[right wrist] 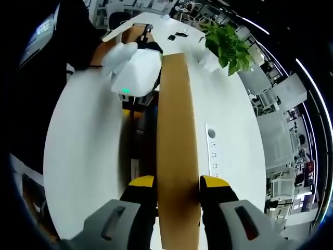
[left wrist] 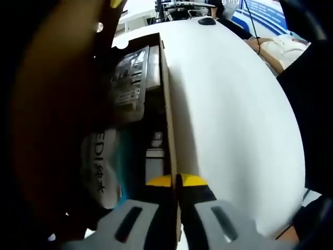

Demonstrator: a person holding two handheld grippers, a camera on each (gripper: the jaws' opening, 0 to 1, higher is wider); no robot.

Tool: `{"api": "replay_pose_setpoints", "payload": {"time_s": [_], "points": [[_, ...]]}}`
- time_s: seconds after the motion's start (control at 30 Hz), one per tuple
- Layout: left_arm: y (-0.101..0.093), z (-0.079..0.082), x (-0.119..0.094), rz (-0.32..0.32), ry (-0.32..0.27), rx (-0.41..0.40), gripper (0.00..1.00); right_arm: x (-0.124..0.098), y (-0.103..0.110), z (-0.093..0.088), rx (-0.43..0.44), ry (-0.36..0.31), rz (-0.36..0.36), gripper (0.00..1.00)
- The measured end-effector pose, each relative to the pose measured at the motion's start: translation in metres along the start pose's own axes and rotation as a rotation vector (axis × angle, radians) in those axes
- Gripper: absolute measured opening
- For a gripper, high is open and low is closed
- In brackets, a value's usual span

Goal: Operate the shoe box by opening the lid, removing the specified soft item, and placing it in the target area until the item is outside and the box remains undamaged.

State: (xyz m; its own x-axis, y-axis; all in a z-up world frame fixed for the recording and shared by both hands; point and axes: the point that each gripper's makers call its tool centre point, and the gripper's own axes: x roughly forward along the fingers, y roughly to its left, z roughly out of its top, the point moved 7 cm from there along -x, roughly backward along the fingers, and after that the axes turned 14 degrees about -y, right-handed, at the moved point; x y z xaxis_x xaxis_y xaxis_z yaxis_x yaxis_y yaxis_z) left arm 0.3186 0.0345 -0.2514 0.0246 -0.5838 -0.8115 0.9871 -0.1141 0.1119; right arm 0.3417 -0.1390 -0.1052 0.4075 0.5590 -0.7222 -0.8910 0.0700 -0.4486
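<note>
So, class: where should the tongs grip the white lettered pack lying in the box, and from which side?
Likely pinch its rounded near end, coming in through the open top: the white pack lies low beside the box wall, which blocks any sideways approach, and it looks soft enough to fold.

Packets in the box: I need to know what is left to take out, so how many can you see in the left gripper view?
2. A silvery printed packet lies at the far end of the box; a white packet with dark lettering lies nearer the left gripper. Others may be hidden in the shadowed interior.
</note>
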Motion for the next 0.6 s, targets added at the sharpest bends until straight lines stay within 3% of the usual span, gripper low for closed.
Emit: {"api": "replay_pose_setpoints", "payload": {"time_s": [0.23,0.47,0.6], "points": [[0.002,-0.002,-0.001,-0.027,-0.037,-0.017,0.02,-0.001,-0.004,-0.001,0.013,-0.044,-0.064,0.33],[0.000,-0.002,0.000,-0.023,-0.033,-0.006,0.02,-0.002,-0.008,0.000,-0.003,-0.047,-0.116,0.33],[0.001,-0.002,0.000,-0.025,-0.039,-0.013,0.02,-0.006,-0.027,0.004,-0.020,-0.060,-0.250,0.31]]}}
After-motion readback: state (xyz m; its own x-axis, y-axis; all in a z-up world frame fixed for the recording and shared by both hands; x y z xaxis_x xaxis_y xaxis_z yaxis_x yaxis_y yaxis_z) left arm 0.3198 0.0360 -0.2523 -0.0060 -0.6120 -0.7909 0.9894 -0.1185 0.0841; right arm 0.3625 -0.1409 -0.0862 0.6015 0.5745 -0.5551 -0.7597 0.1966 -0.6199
